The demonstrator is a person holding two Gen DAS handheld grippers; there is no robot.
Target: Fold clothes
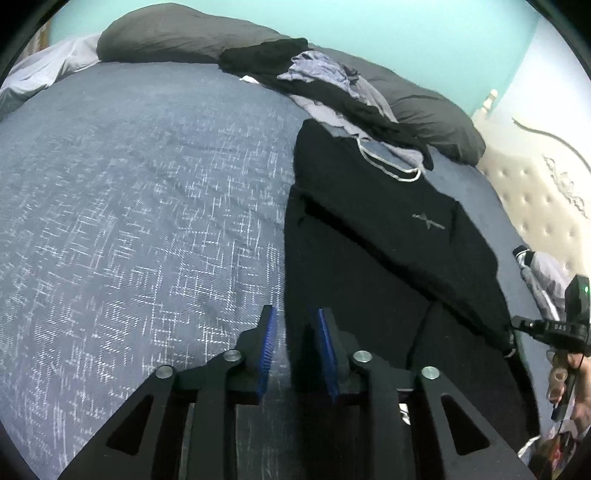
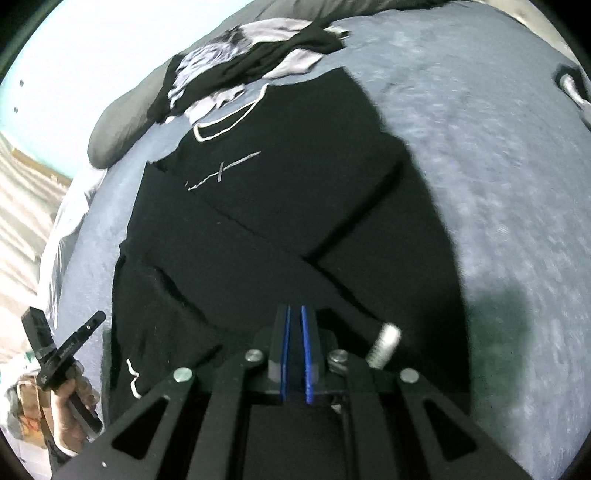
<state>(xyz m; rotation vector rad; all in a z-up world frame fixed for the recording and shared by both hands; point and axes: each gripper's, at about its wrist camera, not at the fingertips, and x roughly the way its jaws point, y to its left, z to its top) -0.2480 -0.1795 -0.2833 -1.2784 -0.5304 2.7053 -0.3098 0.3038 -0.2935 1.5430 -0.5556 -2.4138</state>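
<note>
The left tool (image 1: 293,321) is seen with its blue pads spread apart and nothing between them, poised over the near left edge of the black sweater (image 1: 373,236). The right tool (image 2: 295,314) is seen with its pads drawn nearly together; whether cloth is pinched there cannot be told. The sweater is spread front-up on the bed (image 1: 129,192), its sleeves laid crosswise over the body, so a mid-fold stage is judged likely. Next, the hem would be gripped at both corners and carried toward the collar (image 2: 225,123). Beyond it, a heap of unfolded clothes (image 1: 317,77) lies against the dark pillows (image 1: 177,33).
</note>
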